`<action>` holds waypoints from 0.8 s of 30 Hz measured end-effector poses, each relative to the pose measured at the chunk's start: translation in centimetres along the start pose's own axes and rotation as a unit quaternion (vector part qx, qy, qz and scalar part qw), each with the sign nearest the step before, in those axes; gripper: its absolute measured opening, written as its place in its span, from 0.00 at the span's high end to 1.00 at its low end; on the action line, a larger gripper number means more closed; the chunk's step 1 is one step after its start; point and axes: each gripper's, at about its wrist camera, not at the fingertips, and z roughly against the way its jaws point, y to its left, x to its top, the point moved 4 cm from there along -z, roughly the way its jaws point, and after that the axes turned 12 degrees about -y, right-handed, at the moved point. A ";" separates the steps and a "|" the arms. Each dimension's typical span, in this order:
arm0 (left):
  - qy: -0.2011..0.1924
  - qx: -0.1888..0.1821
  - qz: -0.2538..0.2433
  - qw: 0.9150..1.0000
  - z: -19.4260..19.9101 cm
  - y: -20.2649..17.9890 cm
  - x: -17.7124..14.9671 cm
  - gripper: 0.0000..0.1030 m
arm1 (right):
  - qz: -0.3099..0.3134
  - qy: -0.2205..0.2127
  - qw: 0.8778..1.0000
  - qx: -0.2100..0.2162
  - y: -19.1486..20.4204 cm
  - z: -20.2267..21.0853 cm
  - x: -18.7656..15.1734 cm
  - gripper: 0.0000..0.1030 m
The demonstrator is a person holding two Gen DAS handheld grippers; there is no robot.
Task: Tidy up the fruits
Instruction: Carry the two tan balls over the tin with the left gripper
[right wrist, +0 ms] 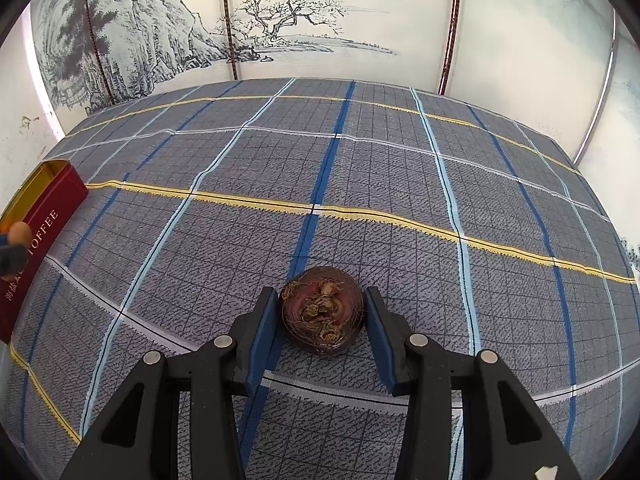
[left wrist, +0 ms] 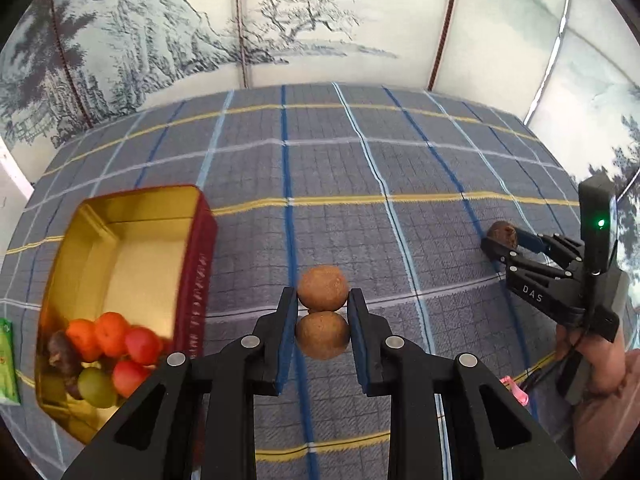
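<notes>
Only the left wrist view looks into the red tin [left wrist: 192, 264] near the left edge of the checked tablecloth [left wrist: 360, 168], with red, orange and green fruits [left wrist: 108, 352] piled in its near corner. The right wrist view cuts the tin off.

The left gripper [left wrist: 323, 312] is clamped on two brown round fruits [left wrist: 322, 314]. The right gripper [right wrist: 322, 316] brackets a dark water chestnut [right wrist: 323, 314] on the cloth; whether its pads press cannot be told.
</notes>
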 end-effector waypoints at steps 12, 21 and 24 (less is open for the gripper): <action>-0.019 0.038 0.036 0.998 2.6 5.5 1.0 0.74 | 0.000 0.000 1.000 0.000 0.0 0.0 0.0 0.60; -0.010 0.096 0.061 0.993 2.5 12.1 0.5 0.74 | 0.000 0.000 1.000 0.000 0.0 0.0 0.0 0.60; -0.004 0.110 0.073 0.991 2.1 14.1 0.2 0.74 | 0.000 0.000 1.000 0.000 0.0 0.0 0.0 0.60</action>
